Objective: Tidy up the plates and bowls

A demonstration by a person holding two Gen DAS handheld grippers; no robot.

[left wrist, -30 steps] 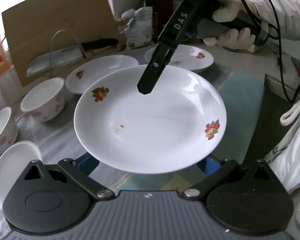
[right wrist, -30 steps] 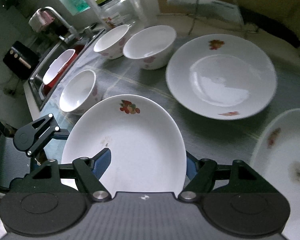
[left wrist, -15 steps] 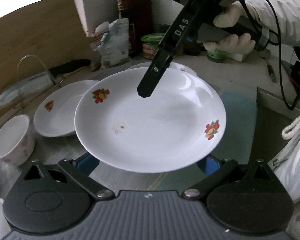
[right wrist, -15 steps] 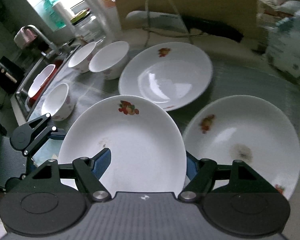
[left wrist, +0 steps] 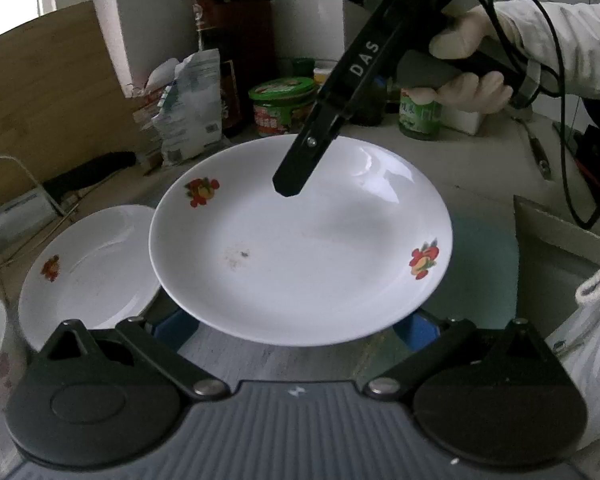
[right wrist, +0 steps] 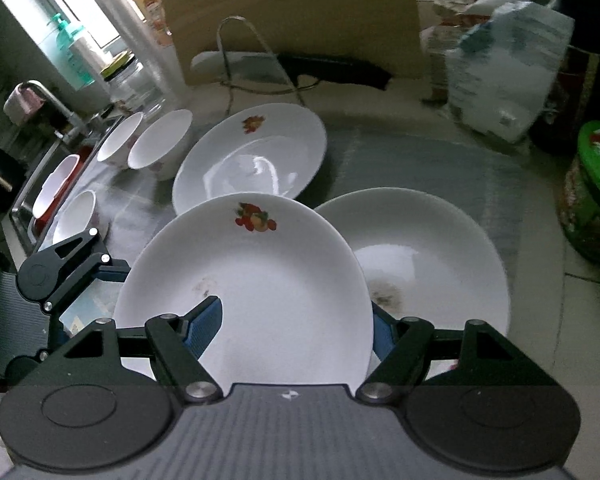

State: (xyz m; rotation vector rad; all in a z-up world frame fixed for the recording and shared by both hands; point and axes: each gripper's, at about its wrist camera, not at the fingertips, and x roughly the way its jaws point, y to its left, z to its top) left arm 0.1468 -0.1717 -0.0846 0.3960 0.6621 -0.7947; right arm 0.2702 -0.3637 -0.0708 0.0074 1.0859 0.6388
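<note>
- Carried plate [left wrist: 300,248] has travelled across the desk [right wrist: 440,160]; now overlaps stained plate [right wrist: 440,264].
- Right gripper [right wrist: 296,320]: clenched on plate rim.
- Left gripper [left wrist: 296,322]: supports near rim from beneath; grasp cannot be told.
- Step: stacking plates.
- Next: centre, lower, release.

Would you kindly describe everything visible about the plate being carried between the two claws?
The carried plate is round, white and glossy, seemingly ceramic, shallow with a raised rim. Two red-and-yellow fruit motifs sit on opposite sides of the rim, and a small brownish smudge marks its well. It is held above the counter, roughly level, partly over another plate. The left claw supports its near edge from beneath, while the right claw straddles the opposite rim, one finger over the inner face.
</note>
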